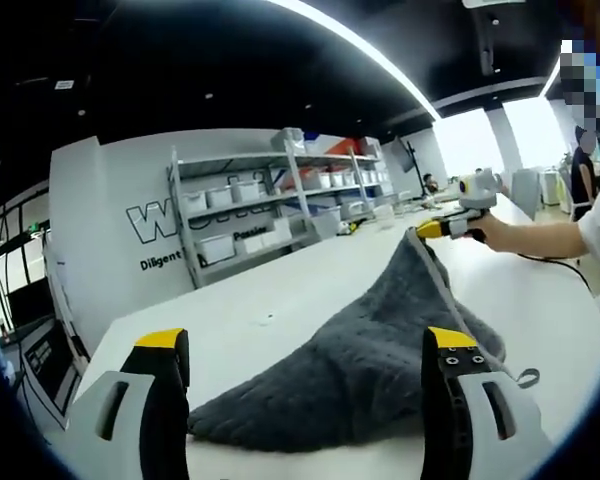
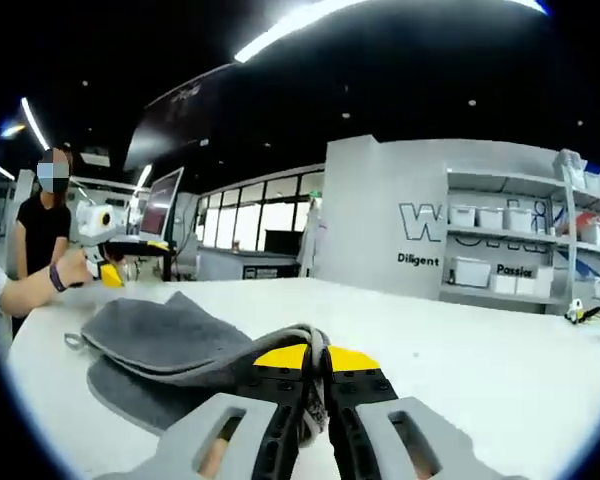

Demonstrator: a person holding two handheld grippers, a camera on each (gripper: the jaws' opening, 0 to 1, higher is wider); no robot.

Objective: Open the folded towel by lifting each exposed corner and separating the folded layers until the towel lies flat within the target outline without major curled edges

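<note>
— Grey terry, one towel [image 1: 360, 350] only; where does it lie?

— On the white table [image 1: 270, 290]. In the left gripper view it spreads just beyond the left tongs [image 1: 305, 350], whose jaws stand wide apart, holding nothing. One corner rises to a peak at far right.

— Held by what?

— The right tongs [image 2: 316, 358], jaws together, clamped on the towel's edge in the right gripper view.

— Count the rest.

— Two tongs, one table, one shelving rack [image 1: 280, 200] along the far wall.
</note>
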